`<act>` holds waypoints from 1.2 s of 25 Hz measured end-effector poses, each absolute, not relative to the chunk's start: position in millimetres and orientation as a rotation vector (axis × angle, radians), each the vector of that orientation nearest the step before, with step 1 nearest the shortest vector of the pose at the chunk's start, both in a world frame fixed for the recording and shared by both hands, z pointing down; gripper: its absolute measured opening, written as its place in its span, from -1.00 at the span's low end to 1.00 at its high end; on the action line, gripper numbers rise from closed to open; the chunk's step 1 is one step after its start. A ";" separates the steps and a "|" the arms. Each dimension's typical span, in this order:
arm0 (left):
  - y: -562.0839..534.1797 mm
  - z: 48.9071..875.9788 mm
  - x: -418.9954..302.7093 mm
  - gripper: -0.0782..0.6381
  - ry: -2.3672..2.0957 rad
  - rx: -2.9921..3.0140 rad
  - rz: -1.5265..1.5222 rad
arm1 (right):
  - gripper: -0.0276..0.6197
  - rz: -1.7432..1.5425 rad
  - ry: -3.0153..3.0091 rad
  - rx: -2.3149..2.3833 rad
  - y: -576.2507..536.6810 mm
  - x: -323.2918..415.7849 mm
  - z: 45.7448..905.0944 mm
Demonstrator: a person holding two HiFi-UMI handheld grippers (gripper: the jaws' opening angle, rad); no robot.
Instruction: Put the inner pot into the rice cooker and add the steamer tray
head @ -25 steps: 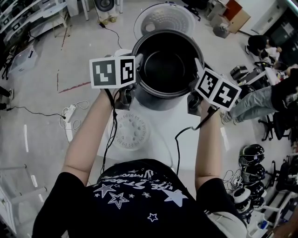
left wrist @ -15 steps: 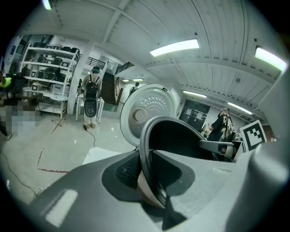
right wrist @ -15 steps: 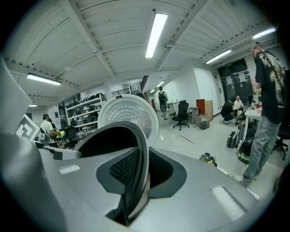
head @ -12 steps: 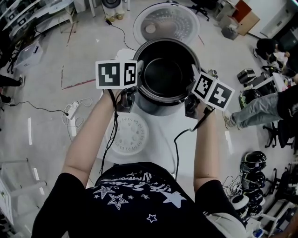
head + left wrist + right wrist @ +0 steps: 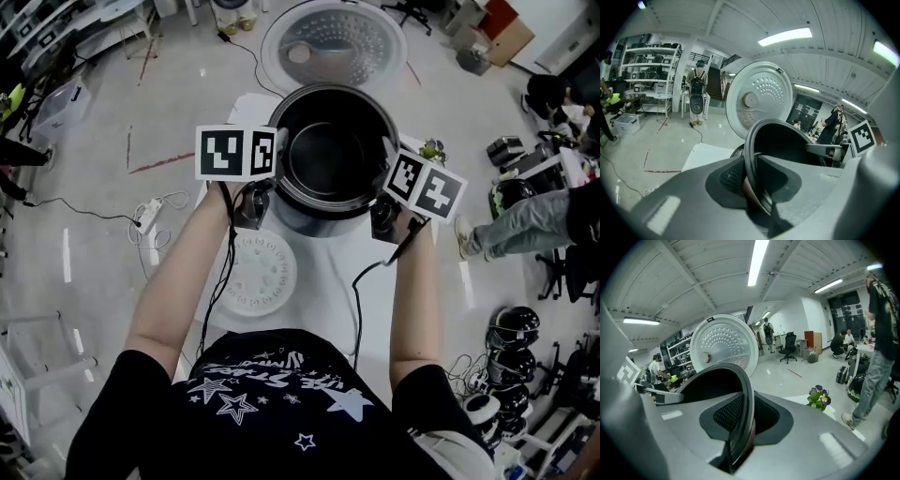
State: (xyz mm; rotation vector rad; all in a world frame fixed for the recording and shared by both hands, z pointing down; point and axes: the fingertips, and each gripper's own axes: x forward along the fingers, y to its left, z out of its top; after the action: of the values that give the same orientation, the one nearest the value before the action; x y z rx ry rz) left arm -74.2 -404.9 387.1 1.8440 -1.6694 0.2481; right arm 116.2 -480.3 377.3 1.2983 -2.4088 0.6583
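I hold the dark inner pot (image 5: pixel 330 155) level by its rim, one gripper on each side. My left gripper (image 5: pixel 269 190) is shut on the rim's left edge (image 5: pixel 751 140). My right gripper (image 5: pixel 384 199) is shut on the rim's right edge (image 5: pixel 746 394). Behind the pot stands the rice cooker's open lid (image 5: pixel 334 43), also in the left gripper view (image 5: pixel 759 98) and the right gripper view (image 5: pixel 724 345). The pot hides most of the cooker body; only a dark edge (image 5: pixel 737 151) shows. The white perforated steamer tray (image 5: pixel 258 272) lies flat on the table, near my left forearm.
The white table (image 5: pixel 375 281) is narrow, with bare floor on both sides. A small pot of flowers (image 5: pixel 431 148) stands at the table's right edge. A power strip and cables (image 5: pixel 145 230) lie on the floor at left. People sit and stand at right (image 5: pixel 525 216).
Still held by both grippers, the pot has come a little lower and looks smaller. More of the open lid now shows behind it. Both grips are unchanged.
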 end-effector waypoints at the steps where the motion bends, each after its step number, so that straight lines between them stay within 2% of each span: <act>1: -406.4 391.0 -73.6 -0.58 -1.664 1.841 0.260 | -0.67 0.660 -2.397 1.291 -481.4 116.6 381.7; 9: -408.7 417.6 -69.3 -0.58 -1.636 1.815 0.363 | -0.66 0.683 -2.331 1.234 -481.8 119.7 413.9; 25: -427.4 442.9 -66.8 -0.49 -1.639 1.881 0.793 | -0.57 0.456 -2.239 1.132 -486.0 118.4 442.3; 30: -434.1 447.0 -65.7 -0.39 -1.721 1.929 1.021 | -0.37 0.391 -2.266 1.071 -481.0 112.6 449.6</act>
State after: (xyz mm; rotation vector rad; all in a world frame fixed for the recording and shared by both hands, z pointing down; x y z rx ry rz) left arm -65.7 -434.1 447.0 1.9294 -1.7210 1.0211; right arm 112.6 -481.0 449.6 1.0710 -2.2660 0.3910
